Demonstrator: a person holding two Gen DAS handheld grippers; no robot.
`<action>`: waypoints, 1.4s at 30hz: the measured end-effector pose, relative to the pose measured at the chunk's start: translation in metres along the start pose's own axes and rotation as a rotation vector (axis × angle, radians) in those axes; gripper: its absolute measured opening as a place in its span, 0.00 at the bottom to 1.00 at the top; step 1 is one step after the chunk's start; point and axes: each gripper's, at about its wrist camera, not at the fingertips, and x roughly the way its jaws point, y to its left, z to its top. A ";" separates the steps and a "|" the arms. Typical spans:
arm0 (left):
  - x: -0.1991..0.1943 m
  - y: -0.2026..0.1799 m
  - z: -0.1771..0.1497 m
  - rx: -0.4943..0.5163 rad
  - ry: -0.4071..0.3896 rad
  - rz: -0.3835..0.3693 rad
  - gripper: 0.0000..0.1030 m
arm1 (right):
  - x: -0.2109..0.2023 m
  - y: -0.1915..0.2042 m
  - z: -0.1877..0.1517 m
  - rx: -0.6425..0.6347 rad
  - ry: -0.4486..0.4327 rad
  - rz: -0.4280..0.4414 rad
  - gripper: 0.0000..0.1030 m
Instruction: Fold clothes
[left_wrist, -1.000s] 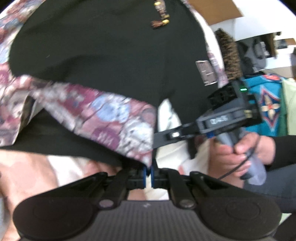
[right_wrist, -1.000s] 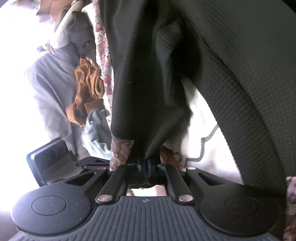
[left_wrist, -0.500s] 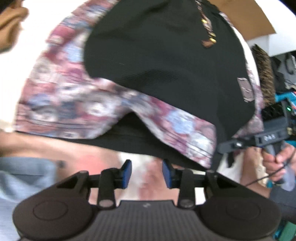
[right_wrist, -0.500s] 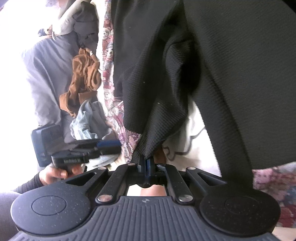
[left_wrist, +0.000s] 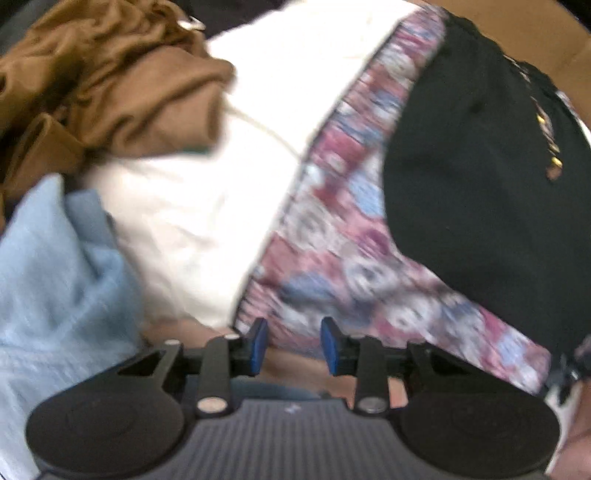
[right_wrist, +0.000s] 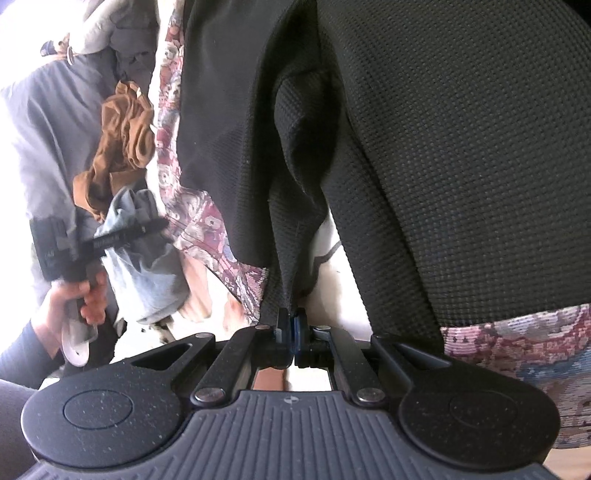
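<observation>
White bedding (left_wrist: 229, 206) carries brown garment (left_wrist: 110, 85), blue cloth (left_wrist: 55, 280).

It looks like a room in a home where laundry is sorted. Loose garments lie heaped together: a crumpled brown garment (left_wrist: 110, 81), a light blue piece (left_wrist: 55, 280), a grey garment (right_wrist: 48, 122), and a black top (left_wrist: 480, 166) spread over a patterned cloth (left_wrist: 351, 229). Beneath them is a soft white surface (left_wrist: 207, 206), perhaps bedding. The brown board (left_wrist: 535, 33) behind looks like cardboard.
</observation>
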 end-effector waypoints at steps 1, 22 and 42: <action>0.003 0.001 0.003 -0.008 -0.016 0.000 0.34 | 0.001 0.001 0.000 -0.002 0.000 -0.008 0.00; 0.029 0.002 0.027 0.001 -0.135 0.004 0.48 | 0.022 0.006 0.003 0.057 -0.026 0.025 0.39; -0.034 0.037 0.092 -0.118 -0.350 -0.079 0.08 | 0.027 0.006 -0.008 -0.014 0.096 -0.038 0.00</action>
